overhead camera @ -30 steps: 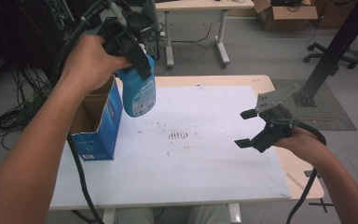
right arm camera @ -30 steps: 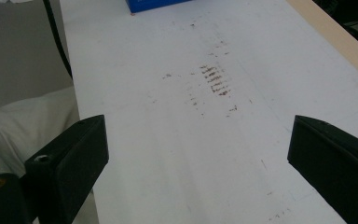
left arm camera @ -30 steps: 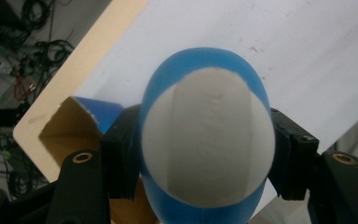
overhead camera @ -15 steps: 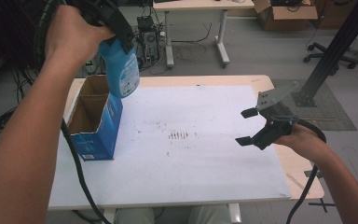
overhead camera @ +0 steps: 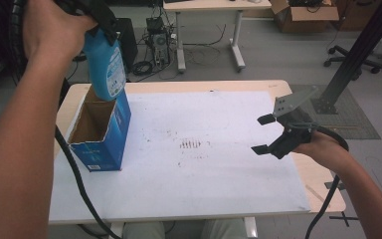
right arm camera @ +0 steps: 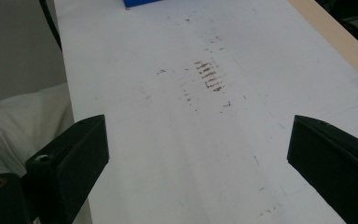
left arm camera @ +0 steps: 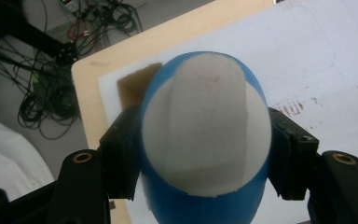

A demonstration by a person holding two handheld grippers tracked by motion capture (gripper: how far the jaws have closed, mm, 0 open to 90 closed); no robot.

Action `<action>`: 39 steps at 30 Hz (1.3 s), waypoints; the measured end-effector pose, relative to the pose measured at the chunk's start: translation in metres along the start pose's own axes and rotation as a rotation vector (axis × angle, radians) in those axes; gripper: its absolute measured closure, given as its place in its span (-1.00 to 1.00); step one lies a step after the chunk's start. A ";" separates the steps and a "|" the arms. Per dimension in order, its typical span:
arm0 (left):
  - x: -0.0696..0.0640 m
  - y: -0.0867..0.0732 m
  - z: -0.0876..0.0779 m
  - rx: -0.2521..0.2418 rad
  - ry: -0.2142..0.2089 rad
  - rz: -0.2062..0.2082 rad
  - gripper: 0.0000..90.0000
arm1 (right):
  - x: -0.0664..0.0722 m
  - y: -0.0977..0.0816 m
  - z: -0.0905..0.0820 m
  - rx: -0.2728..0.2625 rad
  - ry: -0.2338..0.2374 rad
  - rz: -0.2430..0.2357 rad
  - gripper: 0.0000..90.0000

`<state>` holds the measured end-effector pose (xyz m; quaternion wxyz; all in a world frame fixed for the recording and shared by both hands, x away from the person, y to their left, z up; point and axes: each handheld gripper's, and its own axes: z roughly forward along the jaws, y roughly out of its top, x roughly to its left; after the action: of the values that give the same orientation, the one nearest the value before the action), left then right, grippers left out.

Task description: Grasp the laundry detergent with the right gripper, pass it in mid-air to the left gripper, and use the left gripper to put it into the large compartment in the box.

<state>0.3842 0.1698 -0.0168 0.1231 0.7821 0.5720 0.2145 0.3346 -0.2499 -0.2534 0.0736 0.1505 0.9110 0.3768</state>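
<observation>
Overhead, a blue bottle hangs clamped above an open box on a white-topped table.

Largest is the wooden table (overhead camera: 323, 184) under a white sheet (overhead camera: 214, 169) marked with brown smudges (overhead camera: 191, 145). Next, the open blue cardboard box (overhead camera: 102, 132) stands upright at the sheet's left edge, its brown inside showing. Above its far rim, the blue plastic bottle with a white printed label (overhead camera: 105, 64) is held tilted in the air, its white base (left arm camera: 205, 130) facing the left gripper view. Both jaws of the left gripper (left arm camera: 205, 154) press its sides. Well apart, the right gripper (overhead camera: 262, 134) hovers over the sheet's right side, jaws spread, nothing between them.
</observation>
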 end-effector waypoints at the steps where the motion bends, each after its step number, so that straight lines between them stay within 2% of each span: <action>1: 0.002 -0.001 -0.001 -0.002 0.006 -0.010 -0.16 | 0.000 0.000 -0.001 -0.003 -0.001 0.000 -0.89; 9: 0.020 -0.010 -0.002 0.003 0.041 -0.078 -0.16 | -0.001 -0.005 -0.004 -0.005 -0.007 0.008 -0.89; 13: 0.026 -0.016 0.002 0.010 0.057 -0.123 -0.15 | -0.001 -0.006 -0.004 -0.009 -0.006 0.008 -0.89; 17: 0.032 -0.021 0.009 0.016 0.070 -0.148 -0.16 | -0.001 -0.007 -0.002 -0.006 -0.004 0.006 -0.89; 24: 0.040 -0.032 0.030 0.023 0.064 -0.178 -0.15 | -0.001 -0.008 0.003 -0.002 0.000 0.005 -0.88; 39: 0.052 -0.056 0.081 0.065 0.057 -0.198 -0.15 | -0.002 -0.007 0.010 0.010 0.012 0.008 -0.88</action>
<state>0.3890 0.2411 -0.1027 0.1019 0.7190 0.6563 0.2045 0.3375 -0.2481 -0.2654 0.0659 0.1522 0.9128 0.3733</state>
